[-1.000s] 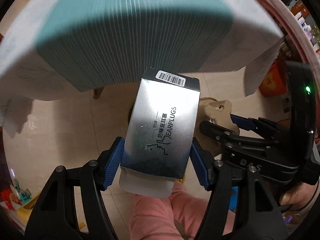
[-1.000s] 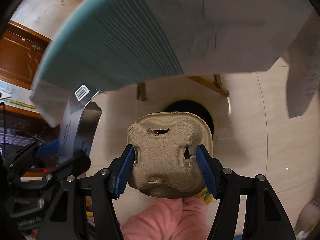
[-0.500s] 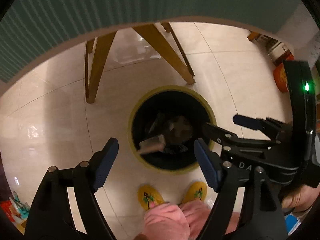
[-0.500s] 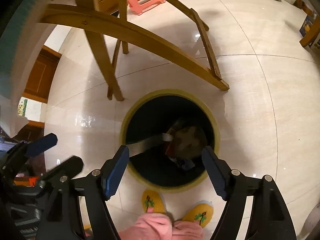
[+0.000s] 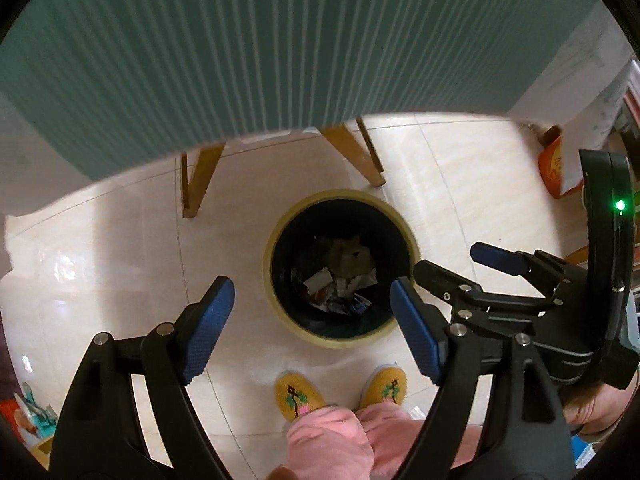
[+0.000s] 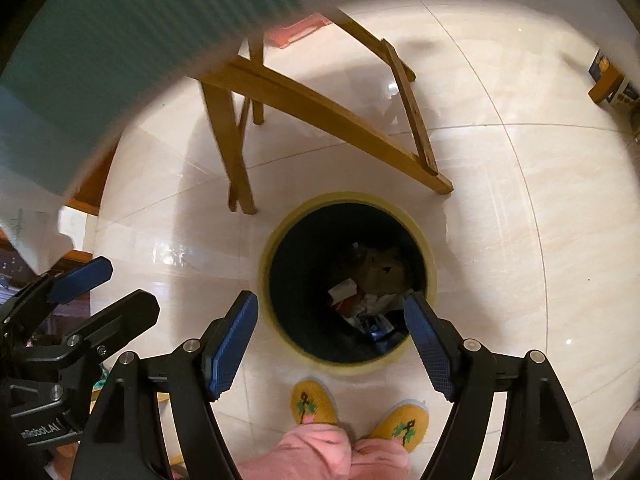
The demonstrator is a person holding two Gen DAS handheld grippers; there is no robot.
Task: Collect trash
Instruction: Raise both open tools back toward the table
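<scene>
A round black bin with a yellow rim stands on the floor straight below both grippers. Inside lie a brown pulp cup carrier, the silver earplug box and several wrappers. My left gripper hangs open above the bin with nothing between its blue pads. My right gripper is open and empty too, and shows at the right of the left wrist view.
A table edge under a teal striped cloth overhangs the top of both views. Wooden legs stand behind the bin. A person's yellow slippers and pink trousers are just in front of it. An orange bag sits right.
One second ago the left gripper held the earplug box and the right held the pulp carrier. Both opened, and the two items now lie in the bin.
</scene>
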